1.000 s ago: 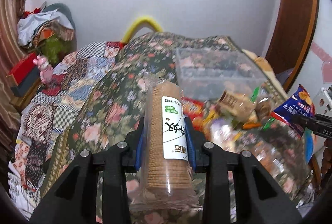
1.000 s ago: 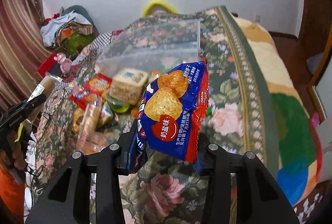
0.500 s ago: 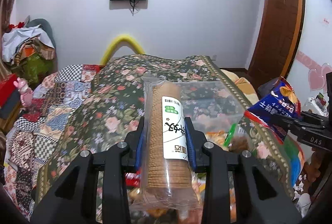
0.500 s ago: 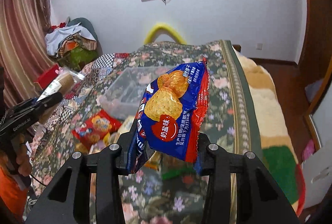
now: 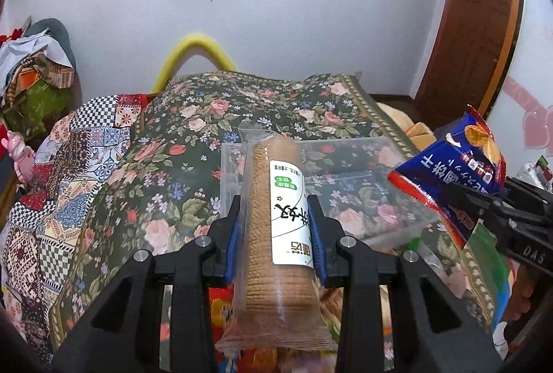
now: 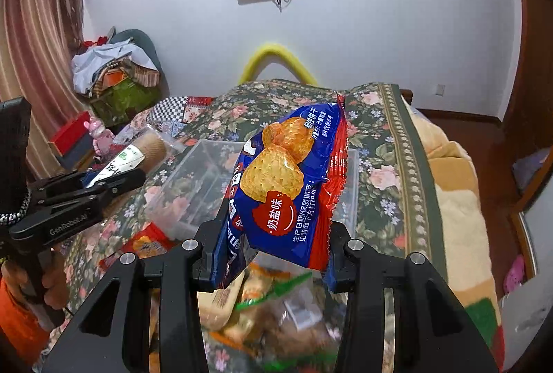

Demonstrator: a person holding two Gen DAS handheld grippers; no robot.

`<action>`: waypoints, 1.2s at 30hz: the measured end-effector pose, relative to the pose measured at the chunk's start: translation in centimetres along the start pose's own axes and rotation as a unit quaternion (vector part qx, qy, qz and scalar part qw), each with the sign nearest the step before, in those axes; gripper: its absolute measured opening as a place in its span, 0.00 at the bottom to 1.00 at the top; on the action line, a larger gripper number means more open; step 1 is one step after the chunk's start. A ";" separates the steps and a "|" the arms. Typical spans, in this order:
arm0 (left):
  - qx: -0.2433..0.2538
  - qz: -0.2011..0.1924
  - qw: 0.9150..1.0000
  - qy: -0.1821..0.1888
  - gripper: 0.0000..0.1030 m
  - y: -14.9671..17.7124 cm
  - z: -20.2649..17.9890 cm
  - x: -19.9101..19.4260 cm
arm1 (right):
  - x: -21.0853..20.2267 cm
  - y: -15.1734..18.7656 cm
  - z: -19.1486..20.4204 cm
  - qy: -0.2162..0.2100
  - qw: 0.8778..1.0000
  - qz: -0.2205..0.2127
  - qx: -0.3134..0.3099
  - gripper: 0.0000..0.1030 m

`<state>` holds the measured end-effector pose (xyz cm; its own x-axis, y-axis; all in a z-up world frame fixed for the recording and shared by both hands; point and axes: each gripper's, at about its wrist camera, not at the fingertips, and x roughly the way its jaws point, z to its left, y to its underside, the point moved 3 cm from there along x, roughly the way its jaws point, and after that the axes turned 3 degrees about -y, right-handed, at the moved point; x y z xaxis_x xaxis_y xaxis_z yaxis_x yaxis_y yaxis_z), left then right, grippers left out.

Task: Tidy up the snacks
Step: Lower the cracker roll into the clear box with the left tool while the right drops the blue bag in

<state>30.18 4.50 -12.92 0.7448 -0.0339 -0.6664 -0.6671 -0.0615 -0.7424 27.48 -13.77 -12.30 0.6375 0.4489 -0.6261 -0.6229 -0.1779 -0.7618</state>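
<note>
My left gripper [image 5: 276,217] is shut on a clear-wrapped roll of round brown biscuits [image 5: 276,221] with a white label, held above the bed. My right gripper [image 6: 273,235] is shut on a blue and red cracker bag [image 6: 287,193], also held up in the air. A clear plastic box [image 5: 345,179] sits on the floral bedspread just beyond both grippers; it also shows in the right wrist view [image 6: 193,186]. The right gripper with its bag [image 5: 459,165] shows at the right of the left wrist view. The left gripper with its roll [image 6: 138,155] shows at the left of the right wrist view.
A pile of loose snack packets [image 6: 276,304] lies on the floral bedspread [image 5: 166,172] below the grippers. A patchwork quilt [image 5: 69,172] covers the bed's left side. A yellow arch [image 5: 193,55] stands at the far end. A wooden door frame [image 5: 484,27] is on the right.
Both grippers have risen with their snacks and moved forward toward the clear box. The snack pile has dropped lower in both views and the box now lies right ahead.
</note>
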 end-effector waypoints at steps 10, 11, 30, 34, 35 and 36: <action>0.018 0.050 0.999 -0.007 0.33 -1.6 -0.6 6.9 | 5.6 0.2 -0.9 0.002 0.998 0.061 -0.005 0.38; 0.019 0.057 0.998 -0.006 0.33 -1.6 -0.7 7.5 | 6.1 0.2 -0.9 0.003 0.998 0.066 -0.005 0.38; 0.038 0.082 0.996 -0.005 0.34 -1.8 -1.4 9.3 | 7.5 0.0 -2.0 0.018 0.995 0.097 -0.022 0.42; 0.035 0.064 0.997 -0.003 0.35 -2.2 -1.1 7.1 | 5.6 -0.6 -1.9 0.022 0.997 0.075 -0.023 0.51; 0.034 0.061 0.998 -0.002 0.37 -2.2 -1.0 6.6 | 5.2 -0.8 -1.9 0.022 0.997 0.070 -0.021 0.54; 0.033 0.057 0.998 -0.001 0.39 -2.2 -0.9 5.9 | 4.6 -0.9 -1.8 0.021 0.998 0.064 -0.019 0.55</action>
<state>36.05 3.55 -15.11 0.6637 -0.0351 -0.7471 -0.7474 0.0082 -0.6643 31.83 -13.13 -14.83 0.5726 0.3839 -0.7244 -0.6830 -0.2653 -0.6805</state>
